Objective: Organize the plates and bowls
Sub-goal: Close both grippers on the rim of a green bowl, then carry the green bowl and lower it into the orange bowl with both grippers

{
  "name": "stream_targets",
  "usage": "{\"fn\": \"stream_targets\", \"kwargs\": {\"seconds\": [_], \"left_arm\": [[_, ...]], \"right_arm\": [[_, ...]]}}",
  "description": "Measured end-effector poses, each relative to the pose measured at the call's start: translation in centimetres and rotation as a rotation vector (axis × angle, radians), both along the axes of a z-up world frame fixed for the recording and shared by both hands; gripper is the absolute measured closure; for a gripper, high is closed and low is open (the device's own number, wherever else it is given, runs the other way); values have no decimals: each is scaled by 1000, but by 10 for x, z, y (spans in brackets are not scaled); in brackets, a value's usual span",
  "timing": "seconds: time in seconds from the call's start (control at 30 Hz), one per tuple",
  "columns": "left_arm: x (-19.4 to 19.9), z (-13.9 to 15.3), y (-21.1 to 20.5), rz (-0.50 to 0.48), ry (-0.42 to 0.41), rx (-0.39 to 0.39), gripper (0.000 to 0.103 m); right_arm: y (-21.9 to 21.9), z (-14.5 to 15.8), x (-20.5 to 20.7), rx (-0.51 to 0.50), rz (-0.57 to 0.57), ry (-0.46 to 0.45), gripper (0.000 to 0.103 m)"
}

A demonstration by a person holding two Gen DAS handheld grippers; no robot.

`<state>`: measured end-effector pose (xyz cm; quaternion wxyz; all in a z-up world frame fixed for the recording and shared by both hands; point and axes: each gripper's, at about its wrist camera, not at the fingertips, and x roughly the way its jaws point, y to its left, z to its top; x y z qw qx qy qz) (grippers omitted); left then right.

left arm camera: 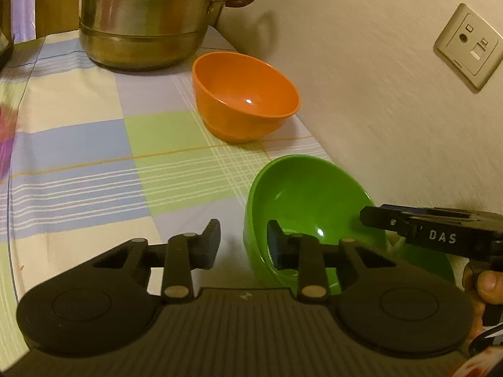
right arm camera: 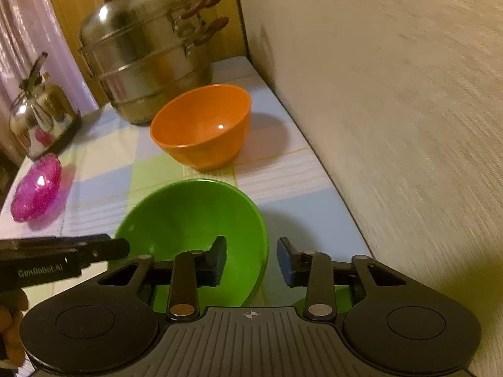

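Left gripper (left arm camera: pixel 243 243) straddling green bowl's (left arm camera: pixel 301 194) left rim, jaws apart, right gripper (right arm camera: pixel 251 260) straddling its right rim, jaws apart, orange bowl (right arm camera: pixel 204 125) ahead, steel pot (right arm camera: pixel 144 59) beyond.

Each camera sits just behind its own two fingers and looks forward and down at the table. The left wrist view is close to the green bowl (left arm camera: pixel 301 201), whose near rim lies between its jaws. The right wrist view sees the far side of that bowl between its jaws. Both views share the green bowl, the orange bowl (right arm camera: pixel 201 125) past the jaws, and the steel pot (left arm camera: pixel 144 22) farther back.
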<state>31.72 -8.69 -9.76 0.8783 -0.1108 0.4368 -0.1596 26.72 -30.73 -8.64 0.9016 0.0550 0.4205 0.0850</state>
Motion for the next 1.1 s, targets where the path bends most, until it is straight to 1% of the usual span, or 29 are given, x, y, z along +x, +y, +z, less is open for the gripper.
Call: {"fn": "stream_targets", "kwargs": {"seconds": [0.07,0.13,0.23,0.3,0.37,0.43,0.5,0.83,0.97,1.1], "left_arm": [[2,-2,-1,-7,9,2,76],[3,-4,-3,-20,15,3,80],[4,-6,-6,-30,16,8,85],[4,-7,-7,-33,16,10,86],[4,-7,-7,-35,16,11,87],[4,-7,-7,-39,16,8,91],[4,-6,-9,-42,14,17,91],[2,-1,-8,-29,18,46,92],[-1,7,-3,-13,14,59,92],[1,21,4,2,4,74,92]], "right_arm": [[1,-3,3,-7,0,11,70],[0,-6,5,-11,-1,20,72],[-1,-9,7,-10,-1,29,80],[-1,-11,7,-3,4,34,86],[-1,-11,7,-4,5,33,88],[0,-11,6,-12,4,29,91],[-2,-11,6,-13,-1,28,97],[0,-11,5,9,-10,42,97],[5,-10,4,22,-5,46,98],[12,-2,4,33,3,41,98]]}}
